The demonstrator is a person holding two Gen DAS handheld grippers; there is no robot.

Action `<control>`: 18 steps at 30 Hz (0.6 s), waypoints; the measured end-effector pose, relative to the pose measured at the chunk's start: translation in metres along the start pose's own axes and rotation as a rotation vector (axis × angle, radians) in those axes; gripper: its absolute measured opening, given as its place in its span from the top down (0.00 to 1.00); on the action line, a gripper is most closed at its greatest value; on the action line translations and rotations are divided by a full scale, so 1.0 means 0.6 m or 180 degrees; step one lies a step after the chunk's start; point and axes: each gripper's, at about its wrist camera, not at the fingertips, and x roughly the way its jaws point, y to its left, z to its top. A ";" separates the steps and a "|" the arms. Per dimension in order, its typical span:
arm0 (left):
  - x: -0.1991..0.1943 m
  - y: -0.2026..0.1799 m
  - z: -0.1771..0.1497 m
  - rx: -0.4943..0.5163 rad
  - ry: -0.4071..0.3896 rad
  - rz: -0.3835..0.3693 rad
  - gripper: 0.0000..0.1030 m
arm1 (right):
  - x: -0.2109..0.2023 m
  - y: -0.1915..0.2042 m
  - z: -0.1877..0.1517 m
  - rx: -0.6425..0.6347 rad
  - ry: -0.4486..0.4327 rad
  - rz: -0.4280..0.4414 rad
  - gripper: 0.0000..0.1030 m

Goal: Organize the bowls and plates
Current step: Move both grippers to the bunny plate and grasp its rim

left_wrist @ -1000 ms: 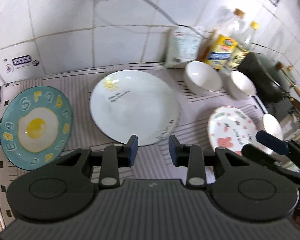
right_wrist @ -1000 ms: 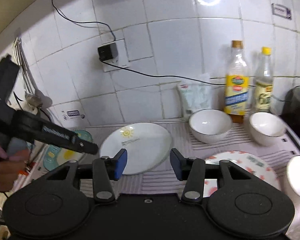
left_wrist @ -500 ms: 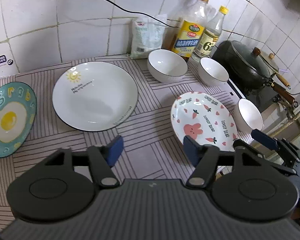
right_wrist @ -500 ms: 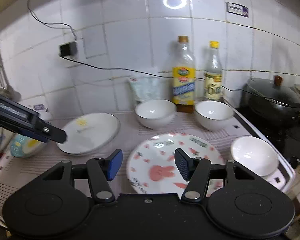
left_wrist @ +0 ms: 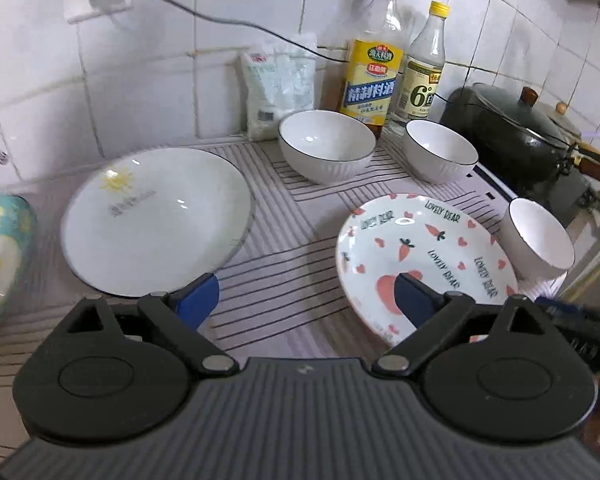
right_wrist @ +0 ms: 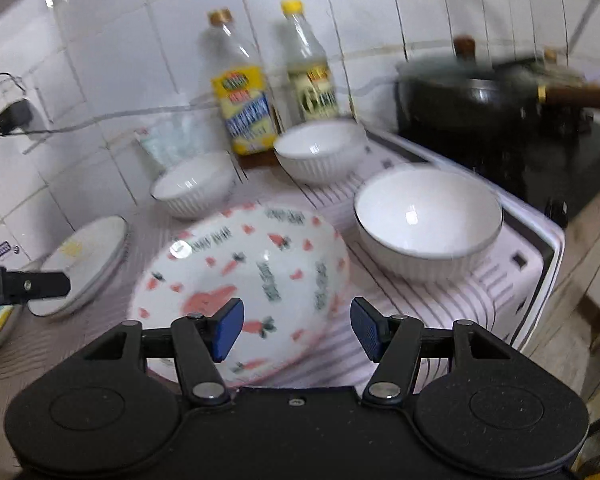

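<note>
Nearest the left-wrist camera, the left gripper [left_wrist: 306,300] has its jaws spread wide with nothing between them, poised above the striped mat [left_wrist: 284,280]. Its left pad overlaps the near rim of the white sun plate [left_wrist: 156,220]; its right pad sits over the near part of the rabbit plate [left_wrist: 424,256], though whether either pad touches a plate is hard to tell.

The right gripper [right_wrist: 296,328] is likewise spread wide and empty, hovering over the near edge of the rabbit plate [right_wrist: 244,276].

Just right of that plate stands 1 white bowl [right_wrist: 428,220], near the mat's right edge. At the far left lies the egg plate [left_wrist: 0,256], partly cut off by the frame.

Farther back stand 2 more white bowls: the left bowl [left_wrist: 326,150] and the right bowl [left_wrist: 440,156]. Behind them, against the tiled wall, stand 2 bottles [left_wrist: 374,56] and a white bag [left_wrist: 278,84]. A dark pot [left_wrist: 516,132] sits at the far right.
</note>
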 end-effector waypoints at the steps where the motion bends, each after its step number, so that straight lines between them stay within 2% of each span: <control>1: 0.012 -0.003 -0.002 -0.0052 0.0024 -0.0027 0.07 | 0.006 -0.004 -0.006 0.0027 0.0004 0.0025 0.38; 3: 0.034 -0.013 -0.006 -0.0069 0.0081 -0.0035 0.07 | 0.020 -0.012 -0.014 0.0091 0.0038 0.0095 0.38; 7: 0.069 -0.037 -0.016 0.0109 0.0215 -0.0032 0.08 | 0.041 -0.019 -0.018 0.0162 0.0027 0.0198 0.38; 10: 0.089 -0.039 -0.021 0.0015 0.0367 -0.0174 0.13 | 0.050 -0.020 -0.019 0.0164 0.0020 0.0207 0.45; 12: 0.101 -0.036 -0.022 -0.0116 0.0480 -0.0244 0.22 | 0.052 -0.022 -0.019 0.0179 0.0015 0.0220 0.55; 14: 0.112 -0.032 -0.024 -0.0224 0.0589 -0.0269 0.44 | 0.054 -0.022 -0.019 0.0182 0.0037 0.0242 0.70; 15: 0.116 -0.030 -0.025 -0.0263 0.0636 -0.0281 0.47 | 0.054 -0.022 -0.019 0.0175 0.0038 0.0242 0.74; 16: 0.117 -0.029 -0.026 -0.0276 0.0620 -0.0266 0.52 | 0.055 -0.020 -0.019 0.0173 0.0036 0.0232 0.74; 17: 0.117 -0.030 -0.026 -0.0255 0.0603 -0.0249 0.62 | 0.054 -0.020 -0.019 0.0170 0.0037 0.0221 0.74; 18: 0.118 -0.029 -0.025 -0.0254 0.0607 -0.0289 0.65 | 0.055 -0.019 -0.018 0.0170 0.0041 0.0211 0.74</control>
